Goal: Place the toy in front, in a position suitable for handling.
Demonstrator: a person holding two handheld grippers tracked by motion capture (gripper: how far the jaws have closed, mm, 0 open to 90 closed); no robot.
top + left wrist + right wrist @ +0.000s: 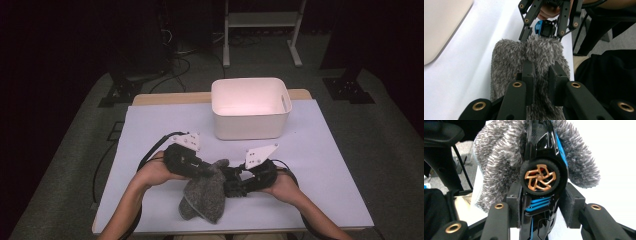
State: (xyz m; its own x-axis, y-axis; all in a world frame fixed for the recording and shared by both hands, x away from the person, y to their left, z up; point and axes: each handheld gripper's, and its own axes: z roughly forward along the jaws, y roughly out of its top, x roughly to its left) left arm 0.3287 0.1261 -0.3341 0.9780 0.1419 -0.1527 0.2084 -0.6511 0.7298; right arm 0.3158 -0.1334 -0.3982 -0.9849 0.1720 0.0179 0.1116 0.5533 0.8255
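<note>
A grey fuzzy cloth [204,197] lies bunched on the white table [325,165] near its front edge. My left gripper [210,172] comes from the left and is shut on a fold of that cloth [506,57], the jaws [541,72] pinching the pile. My right gripper [232,182] faces it from the right, shut on a black and blue toy car [540,177] with a copper-coloured wheel. The car's front end pushes into the cloth [499,150]. In the left gripper view the right gripper [542,36] holds the car [544,27] against the cloth's far edge.
A white plastic bin [250,122] stands open behind the grippers at the table's back centre. Bare table lies to both sides. Cables trail off the left edge. Dark floor, stand legs and a white frame [260,20] surround the table.
</note>
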